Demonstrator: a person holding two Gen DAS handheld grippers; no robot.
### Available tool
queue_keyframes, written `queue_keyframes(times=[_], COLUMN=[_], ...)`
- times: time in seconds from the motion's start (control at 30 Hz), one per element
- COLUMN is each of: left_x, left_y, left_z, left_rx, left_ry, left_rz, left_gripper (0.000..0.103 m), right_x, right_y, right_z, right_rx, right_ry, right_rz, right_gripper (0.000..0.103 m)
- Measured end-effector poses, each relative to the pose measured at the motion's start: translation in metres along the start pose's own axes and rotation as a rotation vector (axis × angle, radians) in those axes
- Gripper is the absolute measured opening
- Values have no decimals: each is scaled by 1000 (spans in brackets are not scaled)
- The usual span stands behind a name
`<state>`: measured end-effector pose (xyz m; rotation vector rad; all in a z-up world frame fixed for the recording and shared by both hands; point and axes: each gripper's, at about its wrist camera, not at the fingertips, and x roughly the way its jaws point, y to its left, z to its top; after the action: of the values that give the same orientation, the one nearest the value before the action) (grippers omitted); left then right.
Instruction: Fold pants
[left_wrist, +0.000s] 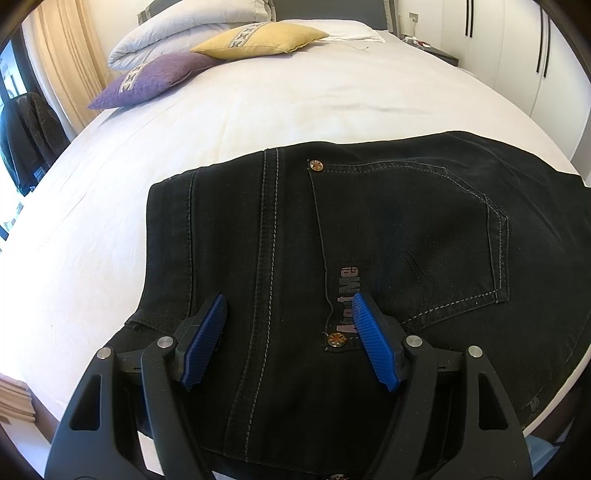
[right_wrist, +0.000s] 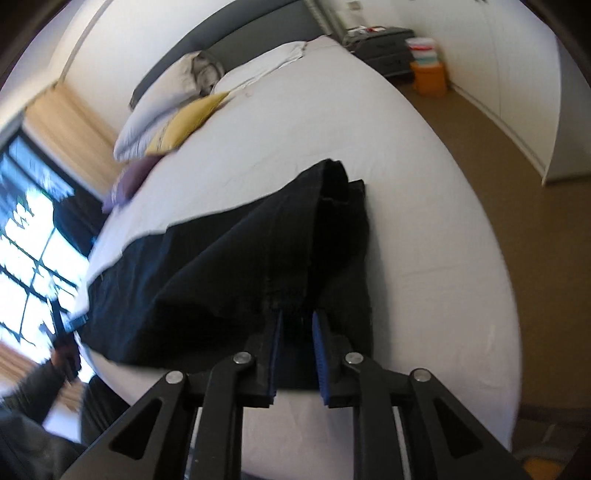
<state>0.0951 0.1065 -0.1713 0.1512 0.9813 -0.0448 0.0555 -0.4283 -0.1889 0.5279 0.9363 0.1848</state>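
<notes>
Black jeans (left_wrist: 369, 236) lie on the white bed (left_wrist: 258, 107), seat side up, back pocket and copper rivets showing. My left gripper (left_wrist: 288, 306) is open, its blue pads (left_wrist: 205, 343) hovering over the waistband area beside the pocket, holding nothing. In the right wrist view my right gripper (right_wrist: 297, 321) is shut on a bunched edge of the pants (right_wrist: 236, 266) and lifts the leg fabric above the bed (right_wrist: 424, 240). The view is blurred.
Purple (left_wrist: 147, 79) and yellow (left_wrist: 258, 40) cushions and white pillows (left_wrist: 177, 33) lie at the bed's head. A nightstand (right_wrist: 384, 48) and orange bin (right_wrist: 430, 77) stand by the wardrobe wall. A window (right_wrist: 29, 251) is at left.
</notes>
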Motion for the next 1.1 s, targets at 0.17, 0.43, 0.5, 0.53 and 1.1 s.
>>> queue_keyframes(times=[0.17, 0.43, 0.5, 0.53, 1.1], left_x=[0, 1, 1, 1, 1], left_y=[0, 1, 1, 1, 1], left_z=[1, 0, 0, 0, 0], left_rx=[2, 2, 2, 3, 5], left_ry=[1, -4, -2, -1, -4], left_rz=[-2, -4, -2, -2, 1], left_gripper=[70, 70, 70, 70, 70], right_x=[8, 14, 19, 21, -28], right_y=[2, -18, -15, -11, 28], right_z=[7, 5, 6, 7, 25], right_rx=[48, 143, 130, 116, -176], right_ry=[-27, -58, -50, -48, 64], right_rz=[110, 260, 260, 262, -31], right_gripper=[26, 61, 54, 46, 6])
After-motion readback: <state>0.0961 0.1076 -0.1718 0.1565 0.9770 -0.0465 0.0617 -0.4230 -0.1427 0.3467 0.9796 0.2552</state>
